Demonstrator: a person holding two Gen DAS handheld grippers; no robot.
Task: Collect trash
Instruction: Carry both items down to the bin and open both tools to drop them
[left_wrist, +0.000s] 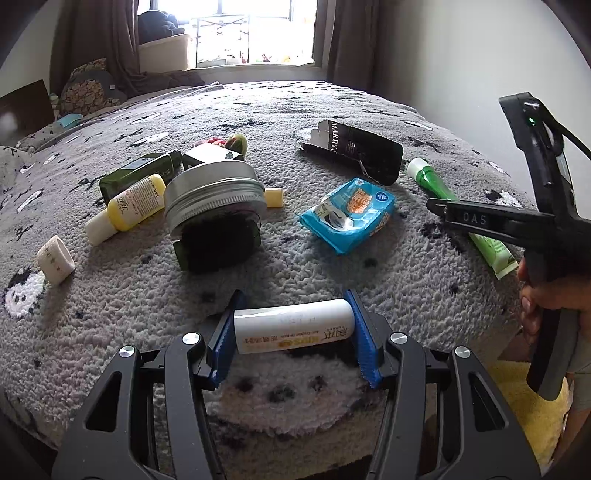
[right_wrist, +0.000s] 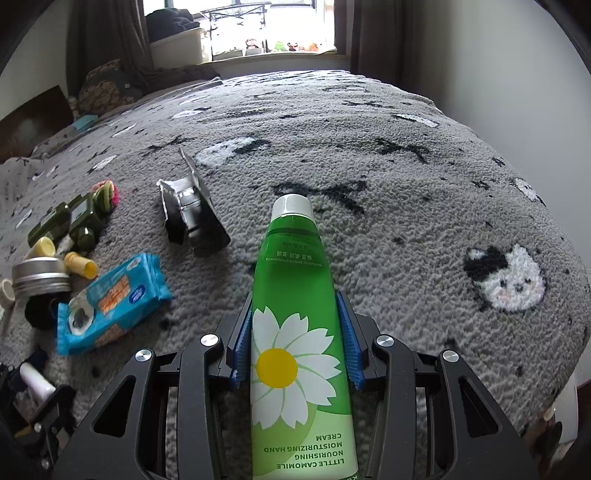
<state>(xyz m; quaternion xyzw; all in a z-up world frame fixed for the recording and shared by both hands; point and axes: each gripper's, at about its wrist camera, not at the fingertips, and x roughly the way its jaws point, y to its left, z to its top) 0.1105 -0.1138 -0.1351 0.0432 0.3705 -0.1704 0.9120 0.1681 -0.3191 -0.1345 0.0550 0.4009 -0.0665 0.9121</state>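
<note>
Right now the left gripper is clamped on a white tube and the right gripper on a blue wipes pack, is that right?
Not quite. The left gripper does clamp the white tube, but the right gripper holds the green hand cream tube, as the right wrist view shows. The blue wipes pack lies on the blanket.

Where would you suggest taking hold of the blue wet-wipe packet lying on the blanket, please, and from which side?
The blue wet-wipe packet lies flat on the blanket, clear of the black carton behind it. I would probably come from above and close the jaws across its narrow width near the middle: the pack is soft, and its peeled flap end would likely crumple or slip.
</note>
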